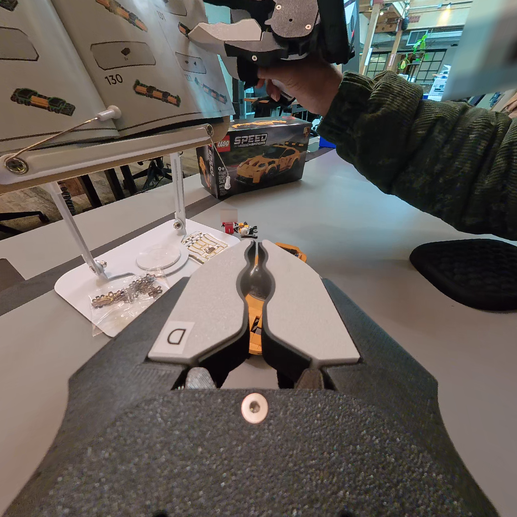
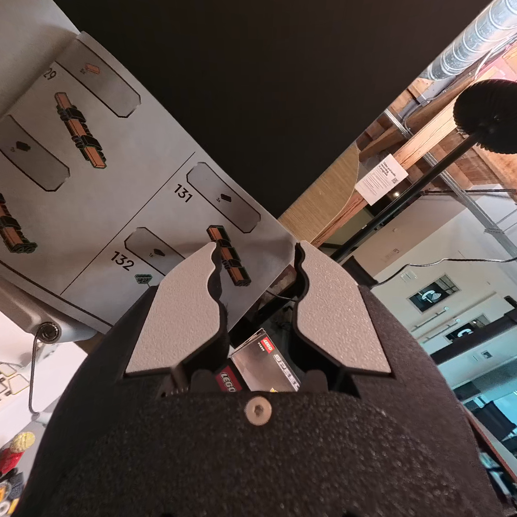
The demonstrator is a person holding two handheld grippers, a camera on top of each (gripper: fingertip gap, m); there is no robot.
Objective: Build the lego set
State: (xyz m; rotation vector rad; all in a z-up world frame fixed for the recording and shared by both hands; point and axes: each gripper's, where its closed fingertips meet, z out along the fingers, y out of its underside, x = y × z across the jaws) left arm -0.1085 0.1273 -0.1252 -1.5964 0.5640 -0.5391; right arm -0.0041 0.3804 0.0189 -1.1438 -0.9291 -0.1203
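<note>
The left gripper (image 1: 258,246) pinches the yellow brick car (image 1: 255,321); the right gripper (image 2: 256,246) is spread wide by the grey paper instruction book (image 2: 112,179)

The left gripper (image 1: 257,249) sits low and level, its grey fingers (image 1: 218,296) drawn nearly together with only a narrow slit between the tips. Above and ahead of it, the right gripper (image 2: 256,249) is raised by a hand (image 1: 302,84) in a green sleeve (image 1: 419,140), its fingers (image 2: 181,302) spread wide apart.
</note>
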